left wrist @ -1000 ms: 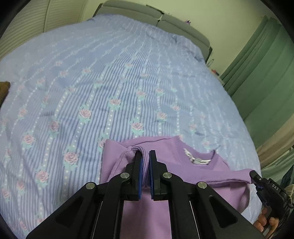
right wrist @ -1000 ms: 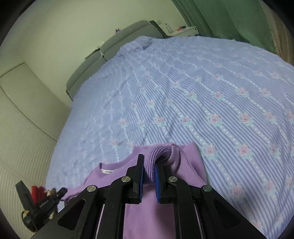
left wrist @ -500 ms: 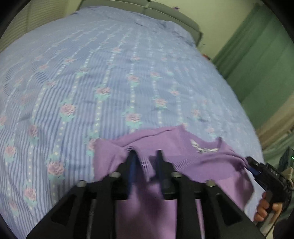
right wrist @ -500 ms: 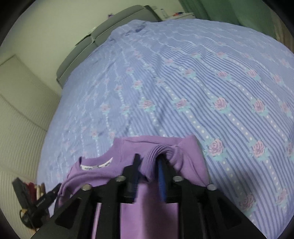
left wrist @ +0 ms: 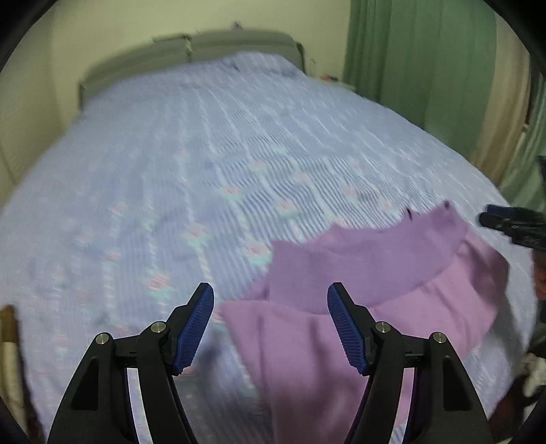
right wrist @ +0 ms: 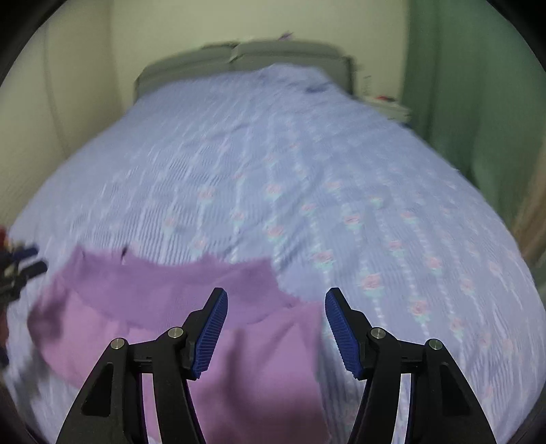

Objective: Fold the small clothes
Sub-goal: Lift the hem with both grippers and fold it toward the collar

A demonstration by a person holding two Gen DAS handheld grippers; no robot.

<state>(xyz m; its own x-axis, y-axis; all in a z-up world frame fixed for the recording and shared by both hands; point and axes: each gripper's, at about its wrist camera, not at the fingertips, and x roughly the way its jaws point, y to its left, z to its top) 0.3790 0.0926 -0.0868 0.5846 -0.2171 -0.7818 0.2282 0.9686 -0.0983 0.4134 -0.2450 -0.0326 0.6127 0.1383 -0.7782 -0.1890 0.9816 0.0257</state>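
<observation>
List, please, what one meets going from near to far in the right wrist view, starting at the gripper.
right gripper, jaws opening with nothing pressed between them → purple top lying folded → flowered blue bedspread → grey headboard → pale wall.

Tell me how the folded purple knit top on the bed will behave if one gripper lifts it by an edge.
The purple knit top would probably sag and unfold, since its folded layers lie loosely draped. It looks light, barely denting the striped floral bedsheet. Its soft knit likely grips well on the left gripper's ribbed pads, which are opening with nothing pinched.
</observation>
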